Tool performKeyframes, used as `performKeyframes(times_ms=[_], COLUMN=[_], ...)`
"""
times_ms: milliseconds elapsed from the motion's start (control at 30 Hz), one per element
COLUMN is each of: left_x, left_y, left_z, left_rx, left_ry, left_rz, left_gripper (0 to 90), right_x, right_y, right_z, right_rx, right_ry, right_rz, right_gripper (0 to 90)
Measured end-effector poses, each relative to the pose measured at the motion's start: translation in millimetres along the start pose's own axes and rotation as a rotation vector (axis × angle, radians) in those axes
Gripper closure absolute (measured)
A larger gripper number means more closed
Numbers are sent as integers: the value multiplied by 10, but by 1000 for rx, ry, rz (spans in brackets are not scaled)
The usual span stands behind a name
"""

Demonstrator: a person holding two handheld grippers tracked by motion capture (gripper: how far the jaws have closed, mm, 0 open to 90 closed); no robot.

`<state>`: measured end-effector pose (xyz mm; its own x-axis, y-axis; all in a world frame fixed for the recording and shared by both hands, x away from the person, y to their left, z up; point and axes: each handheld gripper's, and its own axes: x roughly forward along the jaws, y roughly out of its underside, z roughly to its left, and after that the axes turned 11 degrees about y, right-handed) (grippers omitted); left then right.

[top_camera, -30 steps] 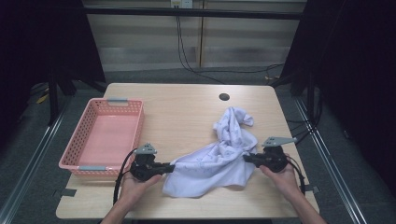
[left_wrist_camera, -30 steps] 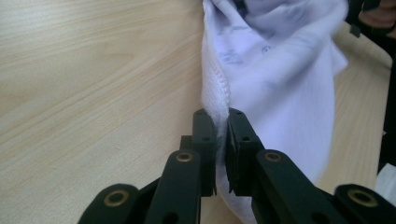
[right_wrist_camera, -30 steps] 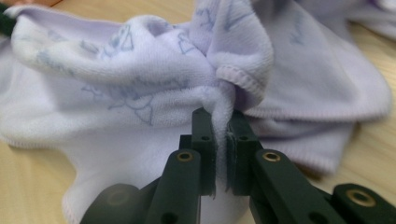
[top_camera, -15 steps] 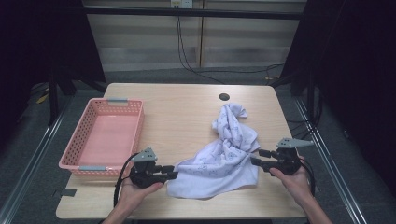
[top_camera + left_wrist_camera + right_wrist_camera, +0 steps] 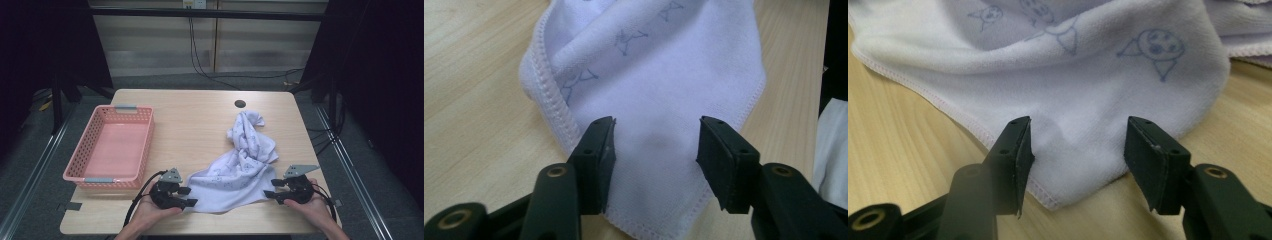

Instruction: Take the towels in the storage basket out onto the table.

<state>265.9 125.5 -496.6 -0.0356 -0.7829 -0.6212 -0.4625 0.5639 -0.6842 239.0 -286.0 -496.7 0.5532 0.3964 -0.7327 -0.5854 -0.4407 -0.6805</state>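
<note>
Both tools are down at the near edge of the worktop [image 5: 200,115], one at each near corner of the towel [image 5: 240,172].

Left tool [image 5: 187,197]: jaws spread, they've just been opening. In the left gripper view the towel's near-left corner lies flat on the wood between the two pads [image 5: 596,162], but neither pad presses on it. Cloth is slack, with a small dimple between the jaws. Nothing is pinched.

Right tool [image 5: 270,192]: same picture. Jaws spread, just been opening, though less so in the last moment. In the right gripper view the stitched corner of the towel sits between the pads [image 5: 1015,160] with clear gaps on both sides. It rests on the worktop and is not gripped.

Towel: pale lilac with small blue line drawings and a stitched hem. The near part is laid out roughly flat between my two tools; the far part runs away toward the right rear of the worktop in a bunched, twisted ridge that ends just short of the round cable hole [image 5: 240,104]. All of it is on the wood, none hanging over the edge that I can see.

Pink basket [image 5: 80,167]: on the left side of the worktop, well apart from the towel. Its near end is just beyond my left hand [image 5: 155,210].
</note>
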Motion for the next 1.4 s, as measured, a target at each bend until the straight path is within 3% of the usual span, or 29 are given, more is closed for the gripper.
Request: performKeyframes(times_ms=[67,100,133,200,300,400,467,533,600,633,767,833,900,1000,1067,1100,1167,1300,1400], left_x=[8,8,4,-2,-8,-17,-120,-233,-357,-414,-427,-337,-247,-116,-64,-56,-58,-71,-83], left_y=[16,28,42,65,62,45,-20,-104,-213,-277,-407,-407,-377,-311,-255,-227,-192,-157,-129], left_z=[-45,-70,-90,-146,-172,-169,-158,-168,-153,-122,110,252,359,465,506,528,534,510,507], left_rx=[25,22,30,73,86,72,52,39,39,39,-40,-80,-119,-160,-185,-195,-204,-208,-228], left_ry=[0,7,18,-9,-35,-16,30,41,34,7,-13,-19,-47,-50,-53,-51,-51,-52,-43], left_rz=[12,15,19,42,71,69,-20,-113,-174,-197,-251,-237,-210,-154,-134,-125,-129,-118,-125], left_gripper=[454,461,495,612,844,884,886,886,886,886,884,883,879,868,866,859,859,860,860], right_x=[-7,-14,-20,-38,-101,-248,-356,-440,-504,-507,-362,-203,-30,248,327,322,229,-46,-216], right_y=[6,7,9,9,-8,-66,-117,-172,-270,-312,-559,-661,-716,-720,-702,-693,-681,-590,-409], right_z=[35,42,48,72,47,-56,-119,-178,-261,-293,-447,-519,-604,-692,-696,-692,-689,-700,-655], right_rx=[-28,-28,-24,-35,14,75,94,112,125,129,139,144,190,226,237,239,248,255,266], right_ry=[12,-5,-36,-57,-112,-117,-105,-102,-91,-99,-91,-75,-79,-63,-65,-74,-43,-28,-3], right_rz=[-3,1,3,16,-15,-93,-135,-169,-193,-194,-179,-152,-130,-80,-78,-88,-129,-167,-185], right_gripper=[558,619,680,788,829,830,828,827,820,817,798,789,754,625,549,518,449,410,392])
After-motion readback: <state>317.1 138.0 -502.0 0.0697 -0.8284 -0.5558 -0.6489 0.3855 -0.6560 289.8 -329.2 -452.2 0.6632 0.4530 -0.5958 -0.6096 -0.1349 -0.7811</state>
